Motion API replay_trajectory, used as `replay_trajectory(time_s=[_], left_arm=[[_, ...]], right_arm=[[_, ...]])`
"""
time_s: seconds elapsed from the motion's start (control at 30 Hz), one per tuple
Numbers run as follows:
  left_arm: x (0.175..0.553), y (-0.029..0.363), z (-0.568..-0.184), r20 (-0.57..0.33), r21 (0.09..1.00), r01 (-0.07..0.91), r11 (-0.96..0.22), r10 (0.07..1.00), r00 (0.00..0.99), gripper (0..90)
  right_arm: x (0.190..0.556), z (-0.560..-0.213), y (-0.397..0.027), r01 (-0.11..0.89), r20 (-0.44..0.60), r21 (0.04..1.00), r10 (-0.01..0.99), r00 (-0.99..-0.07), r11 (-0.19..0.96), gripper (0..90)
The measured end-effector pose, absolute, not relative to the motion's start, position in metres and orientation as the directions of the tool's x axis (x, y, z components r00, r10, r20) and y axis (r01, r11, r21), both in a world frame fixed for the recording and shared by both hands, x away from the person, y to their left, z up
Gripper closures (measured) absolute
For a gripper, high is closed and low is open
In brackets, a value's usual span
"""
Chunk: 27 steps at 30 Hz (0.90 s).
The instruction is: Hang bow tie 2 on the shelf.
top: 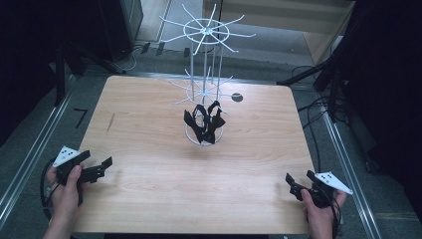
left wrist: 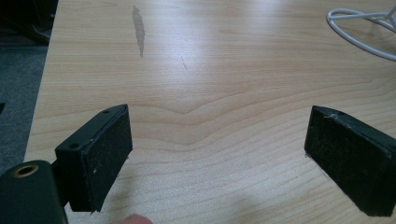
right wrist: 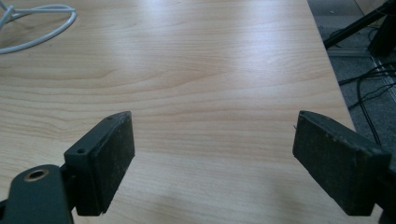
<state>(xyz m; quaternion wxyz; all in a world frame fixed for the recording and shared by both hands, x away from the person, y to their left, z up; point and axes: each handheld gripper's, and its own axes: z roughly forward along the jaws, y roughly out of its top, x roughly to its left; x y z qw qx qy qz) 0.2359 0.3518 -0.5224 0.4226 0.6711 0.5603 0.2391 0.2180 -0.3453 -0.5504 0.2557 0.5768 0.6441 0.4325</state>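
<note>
A white wire stand (top: 204, 59) with two tiers of spoke arms rises from the middle of the wooden table (top: 149, 144). Several black fabric pieces (top: 205, 121) lie heaped on its ring base. My left gripper (top: 102, 168) rests near the table's front left edge, held in a hand, jaws wide apart with nothing between them. In the left gripper view, that gripper (left wrist: 224, 154) shows bare wood between its pads, with the stand's ring base (left wrist: 359, 28) at the top right. My right gripper (top: 300, 178) is at the front right, open and empty. The right gripper view has that gripper (right wrist: 215, 154) over bare wood and the ring base (right wrist: 42, 28) at the top left.
A small dark round spot (top: 237, 97) sits on the table behind the stand to the right. A grey streak (left wrist: 138, 30) marks the wood at the left. Cables (top: 311, 112) and dark frame legs lie on the floor beyond the right edge.
</note>
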Motion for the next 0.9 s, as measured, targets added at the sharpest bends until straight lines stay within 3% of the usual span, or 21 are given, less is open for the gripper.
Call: replay_trajectory(time_s=[0.37, 0.9], left_arm=[[0.236, 0.352, -0.522, -0.155, 0.835, 0.551, -0.014, 0.954, 0.258, 8.2], [0.237, 0.352, -0.522, -0.159, 0.832, 0.555, -0.012, 0.953, 0.259, 8.3]], right_arm=[[0.206, -0.551, -0.361, 0.524, 0.111, 0.852, 0.977, -0.184, 0.001, 13.6], [0.200, -0.551, -0.369, 0.528, 0.142, 0.849, 0.975, -0.169, -0.032, 13.7]])
